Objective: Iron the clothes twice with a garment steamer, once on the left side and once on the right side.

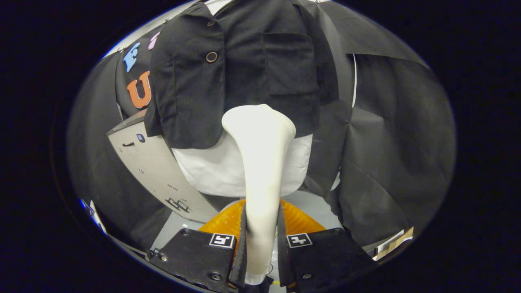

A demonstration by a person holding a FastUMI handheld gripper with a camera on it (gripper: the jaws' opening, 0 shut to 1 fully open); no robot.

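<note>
Ahead of the fingers hangs the jacket (240, 69) over a white shirt (211, 171), with the steamer (260, 162) clamped between both fingers, its head at the jacket's hem. Gripped low on its handle, the steamer may twist and snag the hem, the pocket (289, 61), or the button (211, 56).

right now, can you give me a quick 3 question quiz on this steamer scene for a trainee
1. True or false: the gripper fingers are shut on the garment steamer.
2. The steamer's head sits against which part of the clothes: A) black jacket collar, B) jacket's lower hem, over the white shirt, C) a sleeve?
3. What orange thing lies under the steamer handle, just ahead of the fingers?

Key: 1 true; 2 B; 3 an orange ribbed base.
</note>
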